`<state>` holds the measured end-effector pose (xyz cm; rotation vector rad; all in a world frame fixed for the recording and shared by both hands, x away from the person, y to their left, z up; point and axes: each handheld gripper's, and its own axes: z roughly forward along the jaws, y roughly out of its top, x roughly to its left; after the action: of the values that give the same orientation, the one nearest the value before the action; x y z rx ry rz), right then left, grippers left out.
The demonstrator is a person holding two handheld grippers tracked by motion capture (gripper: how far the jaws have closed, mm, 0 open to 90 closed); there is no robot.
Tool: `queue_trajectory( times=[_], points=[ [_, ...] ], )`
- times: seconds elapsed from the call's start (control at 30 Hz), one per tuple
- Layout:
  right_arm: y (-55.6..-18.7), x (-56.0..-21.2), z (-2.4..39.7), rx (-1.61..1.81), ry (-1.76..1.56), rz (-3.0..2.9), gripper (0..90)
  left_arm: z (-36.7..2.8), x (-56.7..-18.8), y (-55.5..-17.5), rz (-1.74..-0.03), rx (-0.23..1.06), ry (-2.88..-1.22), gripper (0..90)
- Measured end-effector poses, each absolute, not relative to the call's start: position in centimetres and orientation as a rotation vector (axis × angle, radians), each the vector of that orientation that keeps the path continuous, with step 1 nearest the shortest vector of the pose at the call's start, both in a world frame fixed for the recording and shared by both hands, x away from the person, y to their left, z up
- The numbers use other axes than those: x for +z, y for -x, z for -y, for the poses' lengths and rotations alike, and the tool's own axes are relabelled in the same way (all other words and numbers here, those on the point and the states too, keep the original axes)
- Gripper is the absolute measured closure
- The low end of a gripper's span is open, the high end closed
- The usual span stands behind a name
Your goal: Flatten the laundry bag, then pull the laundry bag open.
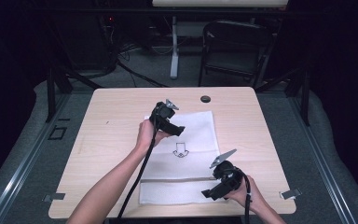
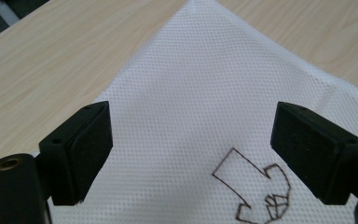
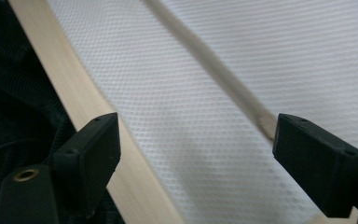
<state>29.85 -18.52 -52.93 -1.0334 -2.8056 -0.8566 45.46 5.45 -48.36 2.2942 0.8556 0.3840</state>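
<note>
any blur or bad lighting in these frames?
High view: table evenly lit, surroundings nearly black, soft overall. Left gripper view: white cloth weave and drawn outline sharp, no glare. Right gripper view: cloth streaked by motion blur, fingers crisp, dark area at left.

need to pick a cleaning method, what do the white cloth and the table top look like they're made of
The white rectangular cloth with a small drawn arrow looks like a thin non-woven or mesh synthetic fabric: a regular grid of tiny dimples, matte, lying flat with soft creases. The pale rounded-corner table top looks like wood or a wood-look laminate: fine straight grain lines and a smooth, low-sheen surface. Which of the two cannot be told.
</note>
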Motion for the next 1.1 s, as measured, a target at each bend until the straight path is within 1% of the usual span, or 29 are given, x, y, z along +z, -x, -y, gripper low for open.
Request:
queue_trajectory(
  times=[0.13,0.2,0.37,0.47,0.5,0.53,0.57,0.63,0.7,0.77,0.83,0.97,1.03,1.1],
  points=[
    [-30.5,-52.4,20.0,-0.882,1.103,2.801,11.9,-5.9,-48.5,-43.6,-0.831,0.368,-2.278,8.0],
    [-30.6,-52.3,20.5,-0.907,1.132,2.815,13.3,-6.2,-48.5,-42.9,-0.805,0.365,-2.286,6.3],
    [-30.9,-51.8,21.6,-0.925,1.153,2.836,16.8,-6.7,-48.4,-41.0,-0.763,0.361,-2.287,5.3],
    [-30.9,-51.7,22.3,-0.920,1.200,2.840,21.5,-7.1,-48.6,-39.9,-0.744,0.351,-2.279,5.0],
    [-31.0,-51.8,22.4,-0.922,1.212,2.827,25.6,-7.2,-48.7,-39.6,-0.734,0.360,-2.289,5.6],
    [-31.0,-51.8,22.6,-0.906,1.213,2.821,27.5,-7.1,-48.7,-39.4,-0.726,0.372,-2.300,6.3],
    [-31.1,-51.9,22.7,-0.901,1.220,2.830,27.8,-7.1,-48.8,-39.2,-0.710,0.381,-2.310,6.4],
    [-31.1,-51.9,22.9,-0.892,1.240,2.828,31.3,-7.1,-49.1,-39.0,-0.701,0.357,-2.311,6.6],
    [-31.1,-51.8,23.1,-0.917,1.260,2.824,34.7,-6.9,-49.4,-38.6,-0.681,0.367,-2.332,6.9],
    [-31.1,-51.7,23.2,-0.916,1.261,2.833,37.6,-6.8,-49.5,-38.5,-0.665,0.361,-2.346,6.9],
    [-31.0,-51.8,23.2,-0.934,1.254,2.836,44.2,-6.6,-49.5,-38.5,-0.656,0.365,-2.339,7.2],
    [-31.0,-52.1,23.0,-0.908,1.228,2.863,48.2,-6.3,-49.4,-38.3,-0.643,0.362,-2.338,8.2],
    [-31.0,-52.2,22.9,-0.881,1.236,2.881,53.5,-6.1,-49.5,-38.1,-0.646,0.343,-2.328,8.4],
    [-31.0,-52.3,22.8,-0.875,1.235,2.869,56.6,-5.9,-49.5,-37.9,-0.638,0.341,-2.332,8.6]
  ],
)
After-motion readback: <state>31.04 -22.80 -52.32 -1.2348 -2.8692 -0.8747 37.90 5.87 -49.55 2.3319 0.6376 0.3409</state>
